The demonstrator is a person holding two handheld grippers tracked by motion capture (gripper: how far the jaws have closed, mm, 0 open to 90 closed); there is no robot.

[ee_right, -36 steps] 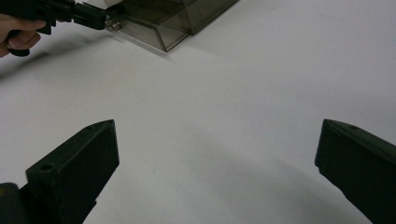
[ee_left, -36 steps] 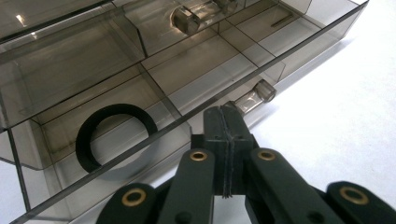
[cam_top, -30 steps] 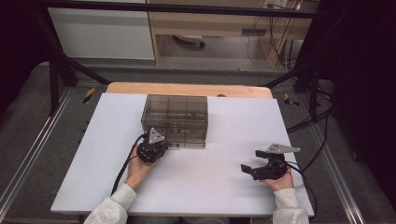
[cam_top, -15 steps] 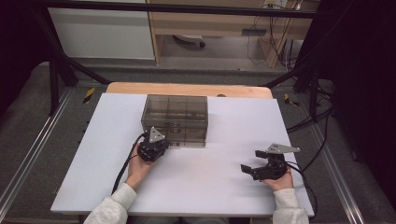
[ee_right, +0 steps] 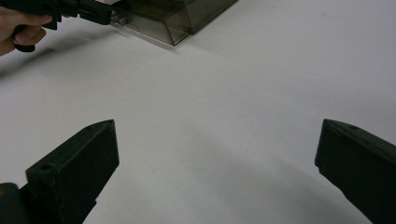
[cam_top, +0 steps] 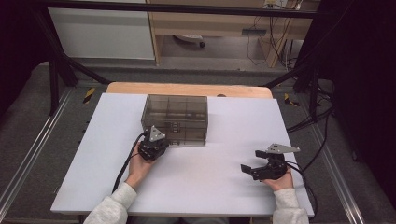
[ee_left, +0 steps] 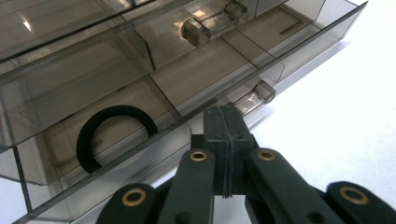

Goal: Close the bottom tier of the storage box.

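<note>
From the high view, my left tool (cam_top: 155,138) sits at the front face of the smoky clear drawer box (cam_top: 175,119), near its left corner, while my right tool (cam_top: 254,169) rests well apart on the white tabletop (cam_top: 210,186), off to the right and nearer to me. The box stands in the far middle of the tabletop with its long side running across, so the drawers would pull straight towards me. My left hand is plainly the nearer one; I judge any drawer work falls to it

In the left gripper view, my left tool (ee_left: 225,122) has its jaws clenched flat against each other, with nothing between them. The tip lies just beside the low drawer's clear knob (ee_left: 261,92), which sticks out a little ahead and to the right of the tip; I cannot tell whether they touch. A second knob (ee_left: 196,31) shows higher up on the next drawer. Behind the bottom front panel lies a black ring (ee_left: 112,133), in the compartment to the left of the tool. The knob's axis points out of the box front, roughly along my jaws

In the right gripper view, my right tool (ee_right: 217,168) stands released, jaws wide, over bare tabletop, with the box corner (ee_right: 175,21) far ahead and my left hand (ee_right: 21,28) at upper left
</note>
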